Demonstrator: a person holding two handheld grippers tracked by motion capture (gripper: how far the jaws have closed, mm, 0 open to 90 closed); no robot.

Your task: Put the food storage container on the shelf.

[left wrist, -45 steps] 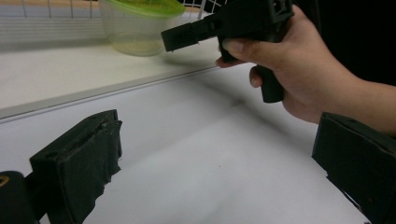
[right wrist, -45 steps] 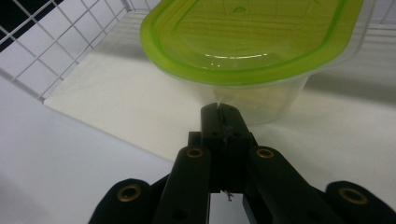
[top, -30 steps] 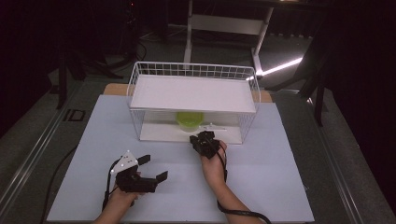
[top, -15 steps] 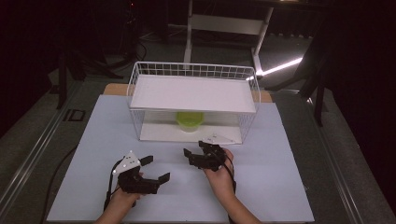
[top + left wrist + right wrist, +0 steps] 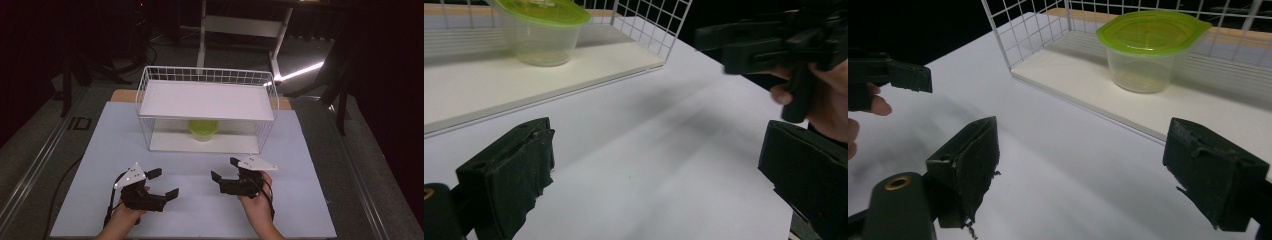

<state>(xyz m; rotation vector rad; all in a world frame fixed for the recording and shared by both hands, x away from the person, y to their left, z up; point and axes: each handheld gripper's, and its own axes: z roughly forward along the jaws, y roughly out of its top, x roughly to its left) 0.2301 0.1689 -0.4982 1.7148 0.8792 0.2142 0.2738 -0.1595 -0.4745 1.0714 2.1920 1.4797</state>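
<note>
A: Green-lidded clear plastic tub point(image 5: 203, 129) — where's it sit?
B: On the lower white shelf point(image 5: 172, 142) of the white wire rack point(image 5: 145, 95), roughly mid, upright, lid on. Rack's on the pale blue-white bench point(image 5: 105, 135), far side from the person.
A: Right gripper point(image 5: 226, 170)?
B: Held in the right hand point(image 5: 257, 200) over the bench, well clear of the rack, in front of it & a bit to the right. Jaws have just been opening — now wide apart, nothing btwn them. In the right gripper view the tub point(image 5: 1150, 50) sits ahead, past the rack's front edge.
A: Left gripper point(image 5: 162, 183)?
B: Near the bench's front edge, on the left. Jaws spread too, empty. Left gripper view has the tub point(image 5: 541, 30) up top left, w/ the right gripper point(image 5: 754, 47) off to the right.
A: Grippers touching?
B: No — apart, side by side.
</note>
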